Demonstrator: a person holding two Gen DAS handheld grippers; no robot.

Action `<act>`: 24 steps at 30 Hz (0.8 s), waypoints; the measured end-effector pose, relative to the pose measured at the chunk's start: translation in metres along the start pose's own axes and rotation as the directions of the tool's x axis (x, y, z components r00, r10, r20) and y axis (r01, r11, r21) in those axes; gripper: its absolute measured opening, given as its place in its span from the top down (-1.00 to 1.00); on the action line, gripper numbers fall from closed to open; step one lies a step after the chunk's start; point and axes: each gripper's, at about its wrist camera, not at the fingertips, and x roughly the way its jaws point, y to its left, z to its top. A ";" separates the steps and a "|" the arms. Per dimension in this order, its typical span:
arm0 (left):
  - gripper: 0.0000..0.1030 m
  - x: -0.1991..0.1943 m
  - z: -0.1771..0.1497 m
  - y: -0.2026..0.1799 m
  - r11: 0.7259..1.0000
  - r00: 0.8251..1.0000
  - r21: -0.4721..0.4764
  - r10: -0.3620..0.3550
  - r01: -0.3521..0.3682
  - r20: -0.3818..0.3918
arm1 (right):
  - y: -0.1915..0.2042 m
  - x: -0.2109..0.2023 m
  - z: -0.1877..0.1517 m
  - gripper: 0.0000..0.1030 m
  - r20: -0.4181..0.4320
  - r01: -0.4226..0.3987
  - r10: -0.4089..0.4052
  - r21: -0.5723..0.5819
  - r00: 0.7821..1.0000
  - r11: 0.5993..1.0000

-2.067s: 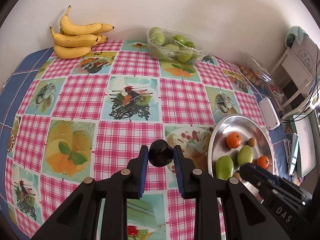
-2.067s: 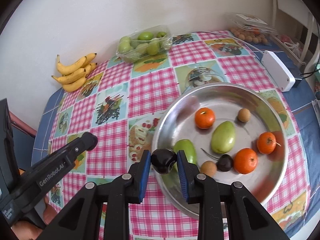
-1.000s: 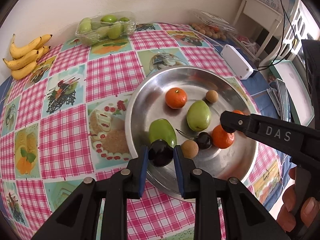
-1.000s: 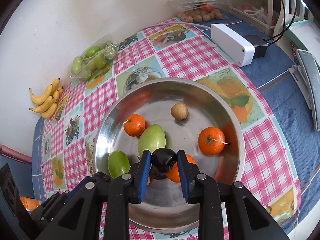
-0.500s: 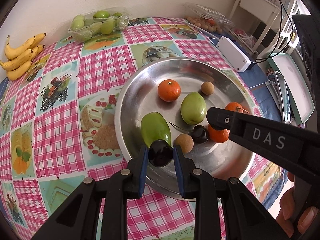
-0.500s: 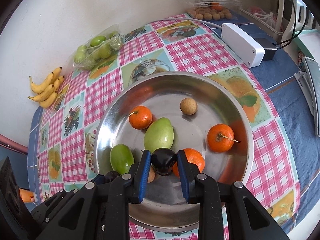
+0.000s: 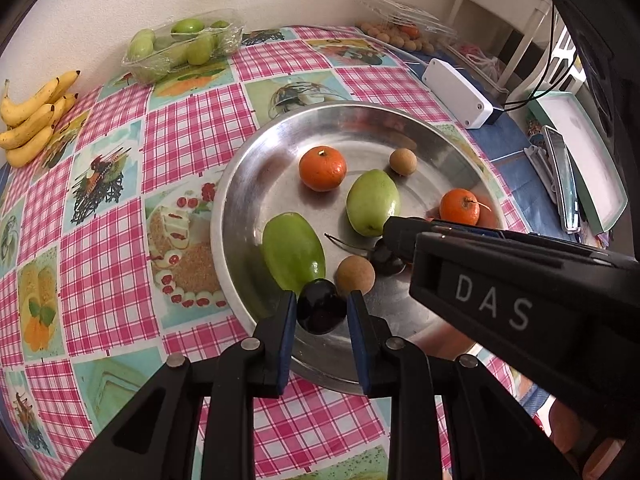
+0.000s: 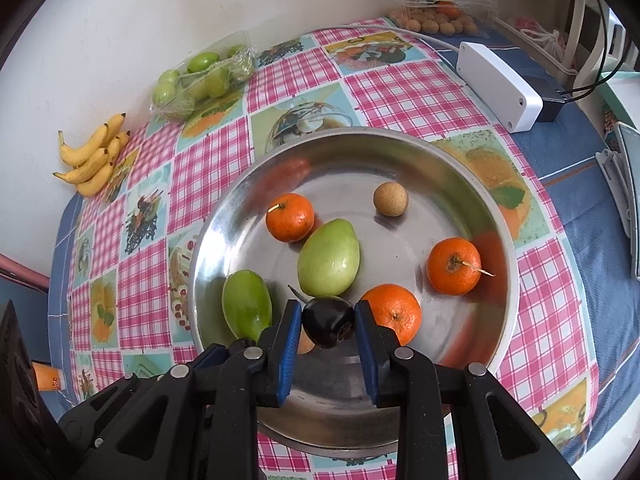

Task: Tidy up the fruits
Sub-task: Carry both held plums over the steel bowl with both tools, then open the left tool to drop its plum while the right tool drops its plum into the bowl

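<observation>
A round metal plate [image 7: 228, 208] holds two green fruits [image 7: 294, 254], oranges [image 7: 322, 168], two brown longans [image 7: 355, 274] and a dark cherry [image 7: 386, 258] partly hidden behind the right gripper's body. My left gripper [image 7: 322, 298] is shut on a dark cherry [image 7: 320, 316], low over the plate's near side beside the longan. In the right wrist view my right gripper [image 8: 328, 306] is shut on another dark cherry [image 8: 328, 326] above the plate [image 8: 508, 240], between a green fruit [image 8: 329, 263] and an orange [image 8: 394, 312].
Bananas [image 7: 32, 116] and a clear pack of green fruits [image 7: 184, 46] lie by the wall at the back left. A white box [image 7: 458, 94] with a cable and a clear box of longans [image 7: 400, 36] sit at the back right. The table edge runs close below the plate.
Both grippers came from the plate's left side to over the plate, each still shut on its cherry. In the last half second the views shifted only slightly, closer to the plate.
</observation>
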 end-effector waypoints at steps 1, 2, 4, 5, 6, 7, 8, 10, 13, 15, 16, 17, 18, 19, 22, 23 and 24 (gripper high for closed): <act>0.47 0.000 0.000 0.000 1.000 1.000 -0.001 -0.003 0.003 -0.001 | 0.000 0.001 0.000 0.41 -0.002 -0.002 0.002 -0.001 1.000 1.000; 0.47 0.000 0.000 0.001 1.000 1.000 -0.003 -0.005 0.005 -0.002 | 0.001 0.001 0.000 0.41 -0.003 -0.002 0.002 -0.002 1.000 1.000; 0.47 -0.001 0.000 0.001 1.000 1.000 -0.005 -0.012 0.012 -0.002 | 0.002 0.001 0.000 0.41 -0.004 0.000 0.000 -0.008 1.000 1.000; 0.47 -0.001 0.000 0.001 1.000 1.000 -0.006 -0.015 0.015 -0.004 | 0.002 0.001 0.000 0.40 -0.004 -0.001 0.001 -0.010 1.000 1.000; 0.47 -0.001 0.000 0.001 1.000 1.000 -0.006 -0.017 0.017 -0.004 | 0.002 0.001 0.000 0.37 -0.003 -0.002 0.002 -0.010 1.000 1.000; 0.47 -0.002 0.001 0.001 1.000 1.000 -0.007 -0.020 0.020 -0.003 | 0.002 0.001 0.000 0.37 -0.003 -0.003 0.003 -0.010 1.000 1.000; 0.47 -0.003 0.001 0.001 1.000 1.000 -0.008 -0.022 0.022 -0.001 | 0.002 0.001 0.000 0.34 -0.003 -0.003 0.003 -0.010 1.000 1.000; 0.47 -0.005 0.002 0.002 1.000 1.000 -0.011 -0.025 0.025 0.004 | 0.002 0.000 0.001 0.31 0.000 -0.004 0.004 -0.009 1.000 1.000; 0.47 -0.007 0.003 0.005 0.999 1.000 -0.024 -0.028 0.028 0.012 | 0.002 -0.002 0.001 0.30 0.008 -0.007 0.007 -0.008 1.000 1.000; 0.47 -0.009 0.004 0.009 0.999 0.999 -0.040 -0.029 0.029 0.019 | 0.002 -0.005 0.002 0.30 0.016 -0.009 0.009 -0.007 1.000 1.000; 0.47 -0.010 0.005 0.012 0.998 0.999 -0.052 -0.029 0.030 0.025 | 0.002 -0.006 0.002 0.30 0.020 -0.010 0.011 -0.007 1.000 1.000; 0.47 -0.011 0.005 0.015 0.998 0.999 -0.062 -0.028 0.030 0.029 | 0.002 -0.007 0.003 0.30 0.023 -0.011 0.011 -0.007 1.000 1.000; 0.47 -0.012 0.006 0.019 0.997 0.999 -0.076 -0.025 0.027 0.033 | 0.002 -0.007 0.003 0.30 0.024 -0.012 0.012 -0.007 1.000 1.000; 0.47 -0.013 0.007 0.023 0.996 0.999 -0.092 -0.020 0.023 0.037 | 0.003 -0.008 0.003 0.30 0.024 -0.012 0.012 -0.008 1.000 1.000; 0.47 -0.015 0.009 0.037 0.991 0.999 -0.130 0.011 -0.005 0.043 | 0.003 -0.007 0.002 0.31 0.021 -0.011 0.011 -0.009 1.000 1.000; 0.47 -0.016 0.009 0.042 0.989 0.999 -0.149 0.012 -0.006 0.044 | 0.004 -0.007 0.003 0.31 0.020 -0.011 0.011 -0.009 1.000 1.000; 0.47 -0.016 0.010 0.048 0.986 0.999 -0.167 0.013 -0.006 0.045 | 0.004 -0.006 0.003 0.31 0.020 -0.011 0.011 -0.010 1.000 1.000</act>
